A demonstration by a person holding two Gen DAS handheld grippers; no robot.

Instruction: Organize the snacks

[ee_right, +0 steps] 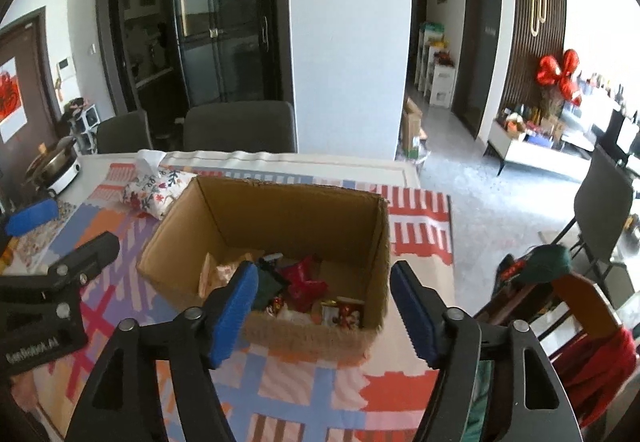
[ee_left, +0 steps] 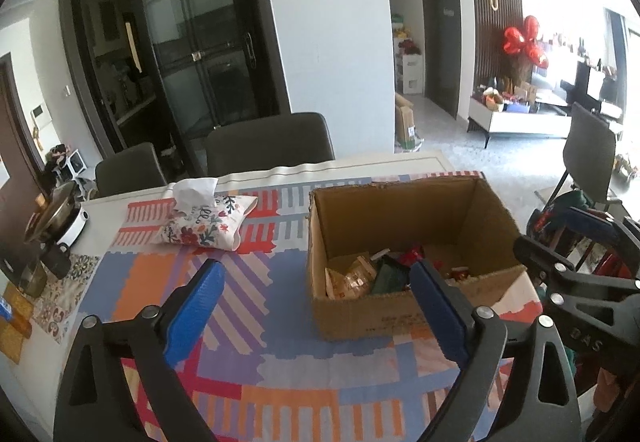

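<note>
An open cardboard box stands on the patterned tablecloth. Inside lie several snack packets: a dark green one, a red one, and pale ones. My left gripper is open and empty, held in front of the box's left half. My right gripper is open and empty, held just before the box's near wall. Each gripper's body shows at the edge of the other's view, the right one and the left one.
A floral tissue pouch lies left of the box. A cooker with a pot sits at the table's left end. Dark chairs stand behind the table; a chair with clothes is on the right.
</note>
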